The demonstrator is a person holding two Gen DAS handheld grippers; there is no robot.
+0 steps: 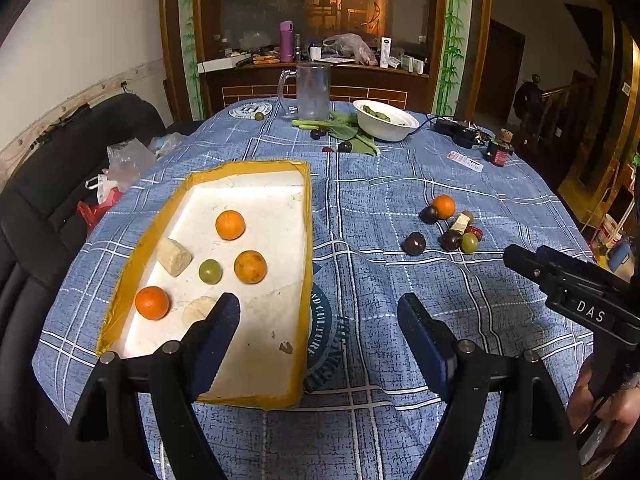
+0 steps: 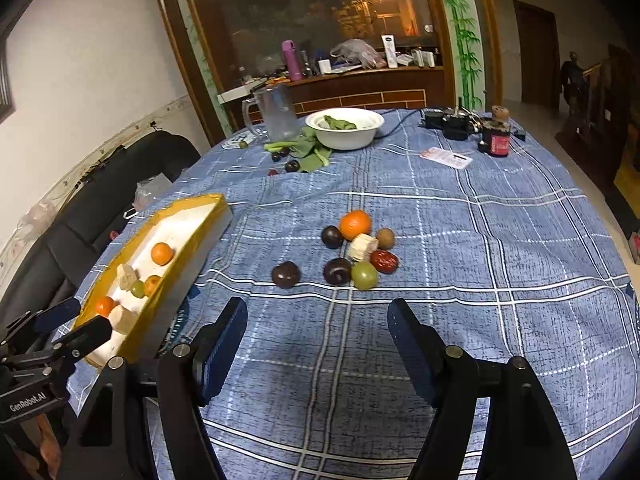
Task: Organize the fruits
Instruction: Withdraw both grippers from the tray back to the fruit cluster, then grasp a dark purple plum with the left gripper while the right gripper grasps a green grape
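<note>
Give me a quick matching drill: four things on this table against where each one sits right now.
Things:
1. green grape
2. red date
3. glass mug
4. white bowl

Places:
A. far end, left of the bowl
B. inside the yellow-rimmed tray
C. far end, holding greens
D. loose pile on the cloth

Pairs: 1-B, 2-D, 3-A, 4-C
</note>
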